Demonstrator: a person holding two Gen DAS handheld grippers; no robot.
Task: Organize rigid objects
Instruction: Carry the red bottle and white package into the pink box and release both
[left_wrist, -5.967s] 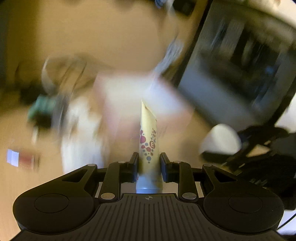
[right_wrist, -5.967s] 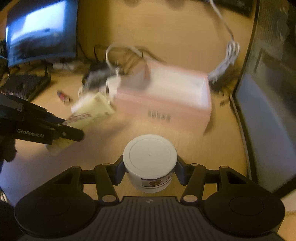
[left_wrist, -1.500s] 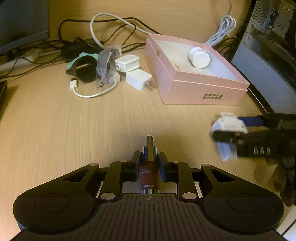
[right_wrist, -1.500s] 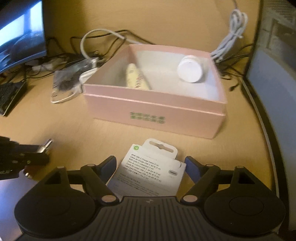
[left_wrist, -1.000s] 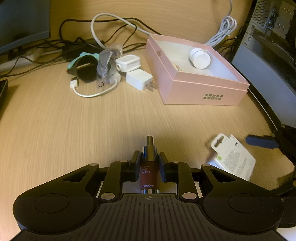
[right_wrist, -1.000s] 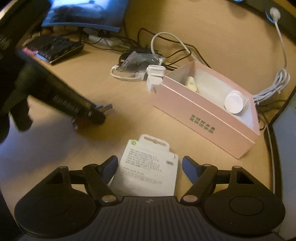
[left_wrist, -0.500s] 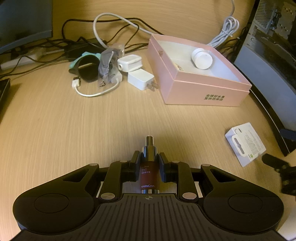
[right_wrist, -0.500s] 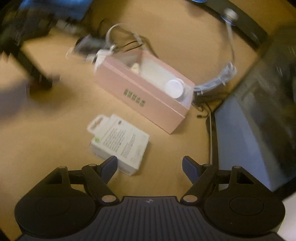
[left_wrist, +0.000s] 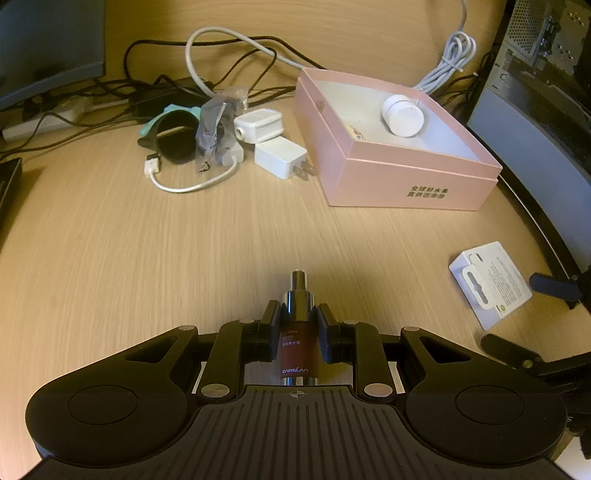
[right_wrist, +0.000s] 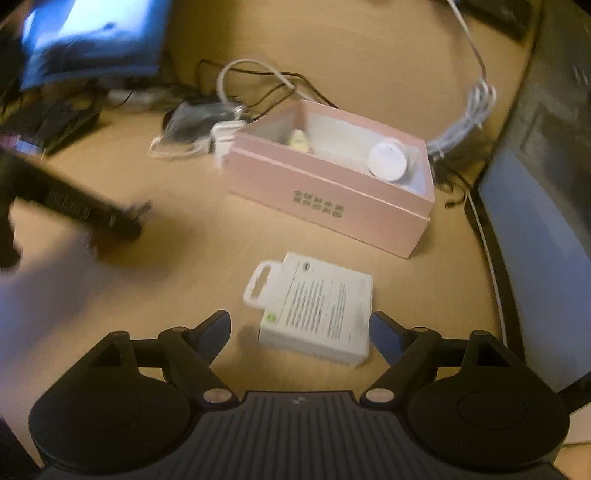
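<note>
My left gripper (left_wrist: 298, 326) is shut on a small dark red serum bottle (left_wrist: 295, 339) with a silver pump top, held above the wooden desk. My right gripper (right_wrist: 300, 326) is open, its fingers either side of a flat white retail package (right_wrist: 314, 306) lying on the desk; the package also shows in the left wrist view (left_wrist: 489, 282). An open pink box (left_wrist: 391, 147) stands beyond, holding a white round jar (left_wrist: 402, 115) and a cream tube (right_wrist: 300, 142). The box also shows in the right wrist view (right_wrist: 328, 199).
Left of the box lie two white chargers (left_wrist: 273, 142), a plastic-wrapped item (left_wrist: 214, 127), a white USB cable (left_wrist: 184, 182) and a teal and black object (left_wrist: 170, 134). Tangled cables (left_wrist: 229, 51) run along the back. A computer case (left_wrist: 543, 103) stands on the right, a monitor (left_wrist: 44, 44) at back left.
The right gripper let go of the white package, which now lies on the desk, then swung back so the package sits between its open fingers. The left gripper stayed still with the bottle.
</note>
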